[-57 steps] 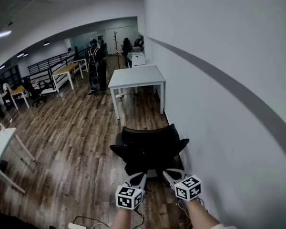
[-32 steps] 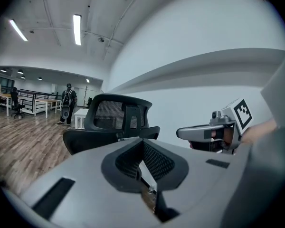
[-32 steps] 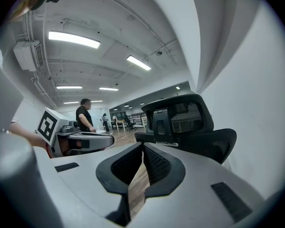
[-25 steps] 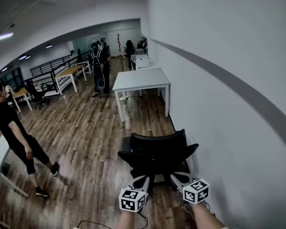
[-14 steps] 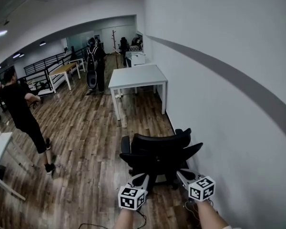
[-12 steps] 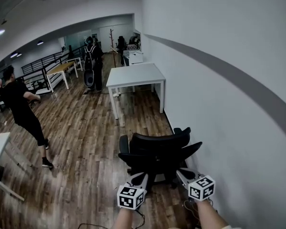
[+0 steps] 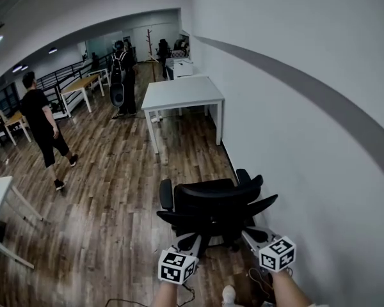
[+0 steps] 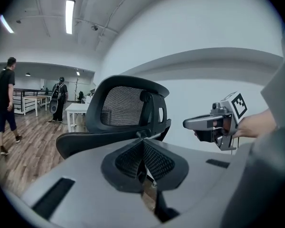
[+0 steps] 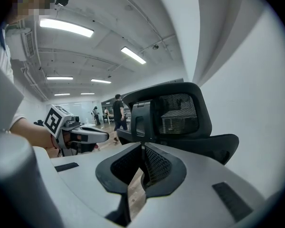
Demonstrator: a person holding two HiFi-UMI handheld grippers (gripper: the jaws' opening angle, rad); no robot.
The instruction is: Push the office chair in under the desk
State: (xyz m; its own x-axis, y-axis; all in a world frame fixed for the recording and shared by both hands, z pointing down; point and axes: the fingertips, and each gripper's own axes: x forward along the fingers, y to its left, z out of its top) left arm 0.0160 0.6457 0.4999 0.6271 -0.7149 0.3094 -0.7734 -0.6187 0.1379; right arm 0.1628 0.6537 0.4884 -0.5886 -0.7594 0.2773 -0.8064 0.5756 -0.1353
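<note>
From the head view, a black mesh-backed office chair (image 7: pixel 211 204) stands on the brown wood-plank floor (image 7: pixel 109 184) beside the white wall (image 7: pixel 294 126), well short of the white rectangular desk (image 7: pixel 182 93). The left gripper (image 7: pixel 191 240) and right gripper (image 7: pixel 250 235) sit just behind its backrest. In the left gripper view, the jaws are pressed together and empty, with the backrest just ahead. In the right gripper view, the jaws are likewise together on nothing, facing the backrest.

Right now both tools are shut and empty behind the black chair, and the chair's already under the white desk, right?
No. The head view shows the chair on open floor by the wall, short of the white desk. Left tool and right tool are shut, empty, behind it.
</note>
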